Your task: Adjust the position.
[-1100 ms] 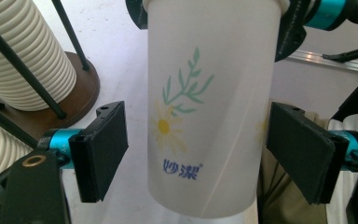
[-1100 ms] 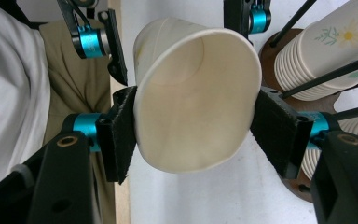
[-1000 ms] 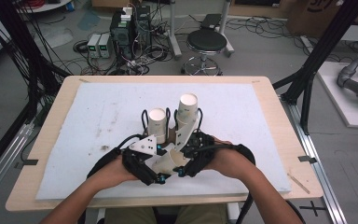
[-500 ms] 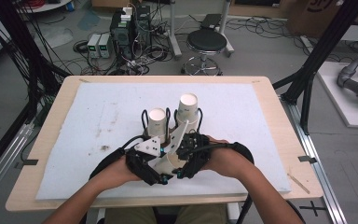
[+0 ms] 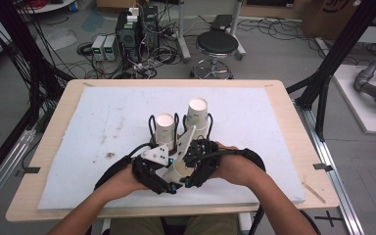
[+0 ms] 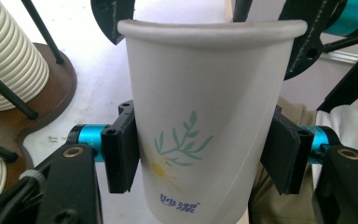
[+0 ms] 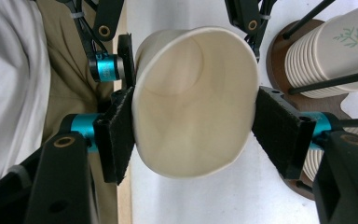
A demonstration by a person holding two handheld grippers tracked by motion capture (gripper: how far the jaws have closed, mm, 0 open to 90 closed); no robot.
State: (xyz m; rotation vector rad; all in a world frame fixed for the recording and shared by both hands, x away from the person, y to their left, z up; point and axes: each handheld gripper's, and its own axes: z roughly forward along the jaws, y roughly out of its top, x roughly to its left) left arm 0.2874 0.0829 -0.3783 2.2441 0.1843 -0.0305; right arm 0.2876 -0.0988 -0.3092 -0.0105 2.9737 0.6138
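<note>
Closing just now, the left tool (image 6: 200,158) squeezes the white paper cup with a green leaf print (image 6: 205,121), held above the white bench (image 5: 103,112) at 6 o'clock. The right tool (image 7: 193,135) has just been loosening; its right pad stands apart from the rim. The handover looks nearly done. The right tool's view looks into the cup's mouth; the left tool's shows its print.

The white paper cup with a printed green sprig (image 6: 200,140) looks matt and smooth – its rolled rim faintly waxy. The black gripper pads (image 7: 116,135) look rough, like felt. The light wooden table (image 5: 54,142) bears a white, slightly scuffed foam-like mat (image 5: 107,117) – dull throughout.
</note>
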